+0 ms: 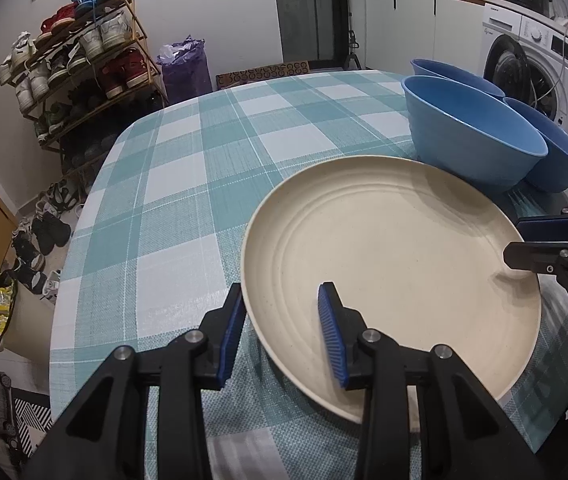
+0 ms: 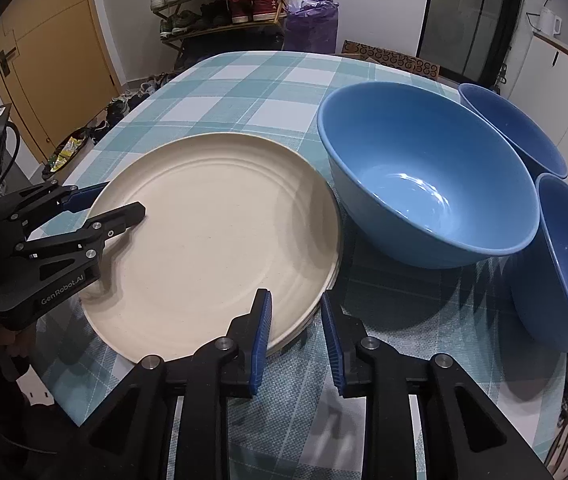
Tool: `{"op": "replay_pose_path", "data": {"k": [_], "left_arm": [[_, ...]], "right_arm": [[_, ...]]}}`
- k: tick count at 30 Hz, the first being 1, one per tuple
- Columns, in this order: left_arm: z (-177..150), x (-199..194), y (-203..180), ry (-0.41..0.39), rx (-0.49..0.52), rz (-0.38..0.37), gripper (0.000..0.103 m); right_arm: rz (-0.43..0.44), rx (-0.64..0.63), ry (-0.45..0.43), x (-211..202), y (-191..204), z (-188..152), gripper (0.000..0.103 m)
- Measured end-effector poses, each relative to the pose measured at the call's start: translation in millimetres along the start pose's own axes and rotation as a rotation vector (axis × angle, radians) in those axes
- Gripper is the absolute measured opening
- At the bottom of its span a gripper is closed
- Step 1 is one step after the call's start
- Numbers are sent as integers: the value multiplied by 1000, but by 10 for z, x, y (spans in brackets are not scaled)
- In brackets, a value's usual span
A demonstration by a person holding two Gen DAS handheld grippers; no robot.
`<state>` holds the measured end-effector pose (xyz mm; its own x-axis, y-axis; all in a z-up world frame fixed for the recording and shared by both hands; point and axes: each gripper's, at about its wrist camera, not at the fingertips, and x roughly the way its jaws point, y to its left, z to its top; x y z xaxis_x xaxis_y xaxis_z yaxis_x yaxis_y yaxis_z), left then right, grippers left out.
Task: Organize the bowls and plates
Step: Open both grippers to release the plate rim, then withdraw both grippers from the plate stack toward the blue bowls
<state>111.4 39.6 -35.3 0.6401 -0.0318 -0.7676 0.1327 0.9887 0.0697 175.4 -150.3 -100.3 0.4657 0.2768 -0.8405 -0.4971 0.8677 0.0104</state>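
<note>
Both hand-held grippers — left [image 1: 284, 332], right [image 2: 296, 336] — spread, straddling cream plate [image 1: 396, 248] rim.

Round cream plate stack [image 2: 220, 236], ridged rings, flat on cloth; rim sits betw. both jaw pairs. Light-blue round bowl [image 2: 428, 176], upright, just beyond right jaws. 2 darker blue bowls [image 2: 564, 264] tilted, further right.

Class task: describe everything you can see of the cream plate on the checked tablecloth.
The cream plate is round, matte and faintly speckled, with concentric ridges and a raised rim. It lies flat on top of a stack; more rims show beneath its right edge. Both open grippers straddle its rim, the left gripper and the right gripper, one finger over its face. The nearest blue bowl sits close beside it.
</note>
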Motion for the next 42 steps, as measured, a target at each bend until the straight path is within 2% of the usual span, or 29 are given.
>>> {"op": "replay_pose_path", "data": {"k": [3, 5, 7, 8, 12, 14, 17, 19, 21, 27, 42], "left_arm": [[25, -28, 33, -5, -15, 5, 48], [48, -81, 66, -19, -28, -5, 49], [69, -140, 100, -28, -48, -16, 61], [75, -165, 114, -35, -55, -22, 61], [123, -317, 144, -73, -81, -47, 67], [147, -389, 140, -89, -87, -45, 79], [177, -504, 122, -123, -89, -39, 83], [193, -558, 115, -137, -94, -43, 96], [202, -606, 101, -156, -97, -43, 103], [258, -649, 63, -171, -116, -86, 103], [644, -716, -197, -200, -96, -89, 103]], "right_arm": [[33, 4, -6, -19, -11, 16, 40], [38, -1, -21, -55, -13, 35, 47], [36, -7, -34, -99, -16, 57, 49], [38, -11, -39, -120, -17, 67, 52], [45, -14, -76, -228, -32, 92, 77], [43, -21, -93, -290, -34, 99, 81], [29, -34, -114, -367, -48, 104, 85], [25, -34, -125, -409, -78, 108, 87], [26, -33, -136, -452, -121, 98, 91], [12, -37, -169, -563, -217, 110, 101], [-24, -4, -270, -1067, -606, 168, 102]]}}
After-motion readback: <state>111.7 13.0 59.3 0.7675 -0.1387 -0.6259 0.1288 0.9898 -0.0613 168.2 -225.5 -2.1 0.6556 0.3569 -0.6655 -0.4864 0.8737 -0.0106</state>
